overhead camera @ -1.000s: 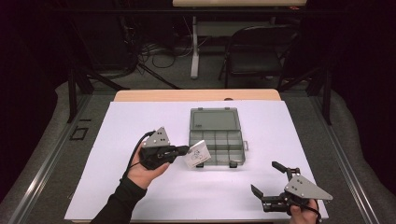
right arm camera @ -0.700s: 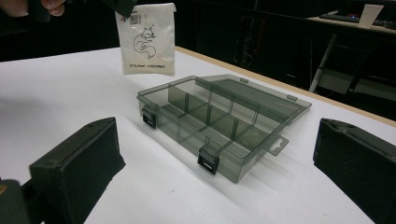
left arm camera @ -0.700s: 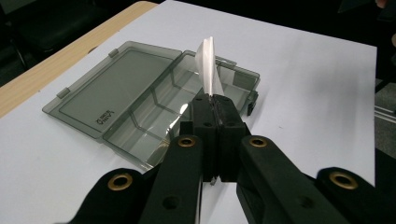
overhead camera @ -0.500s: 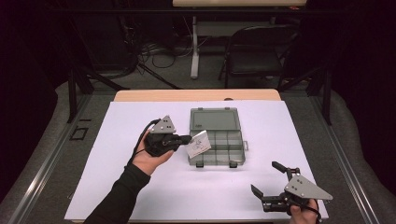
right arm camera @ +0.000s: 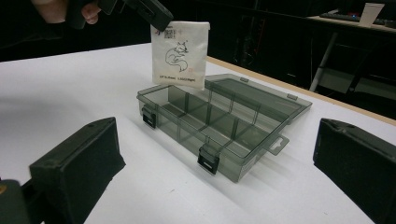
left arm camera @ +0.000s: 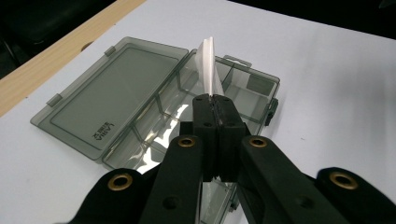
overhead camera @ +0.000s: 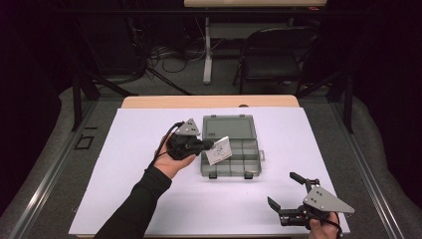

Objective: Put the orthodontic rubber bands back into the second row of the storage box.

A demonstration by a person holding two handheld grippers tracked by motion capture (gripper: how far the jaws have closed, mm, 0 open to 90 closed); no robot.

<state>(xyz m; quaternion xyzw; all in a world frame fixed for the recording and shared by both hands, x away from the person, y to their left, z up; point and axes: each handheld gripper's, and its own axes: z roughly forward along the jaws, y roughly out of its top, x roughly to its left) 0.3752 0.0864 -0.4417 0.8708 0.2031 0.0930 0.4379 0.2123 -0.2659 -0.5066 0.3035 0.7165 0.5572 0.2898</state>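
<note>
A smoky grey plastic organiser box (overhead camera: pixel 234 149) lies open on the white table cover, its lid (left arm camera: pixel 112 98) folded flat at the far side and its compartments (right arm camera: pixel 205 126) bare. My left gripper (overhead camera: pixel 208 145) is shut on a small white packet (overhead camera: pixel 219 150) printed with a fox drawing (right arm camera: pixel 180 55), and holds it above the box's left compartments. In the left gripper view the packet (left arm camera: pixel 210 70) stands edge-on out of the closed jaws. My right gripper (overhead camera: pixel 287 193) rests open near the front right of the table, its pads (right arm camera: pixel 79 161) wide apart, with nothing between them.
The white cover (overhead camera: pixel 149 199) spreads over a wooden table (overhead camera: pixel 164 101). A black chair (overhead camera: pixel 276 59) and desk legs stand in the dark beyond the far edge. A metal rail (overhead camera: pixel 45 184) runs along the left side.
The left hand has carried the packet away from me and to the right, from beside the box's left edge to above its compartments. The right gripper has stayed put.
</note>
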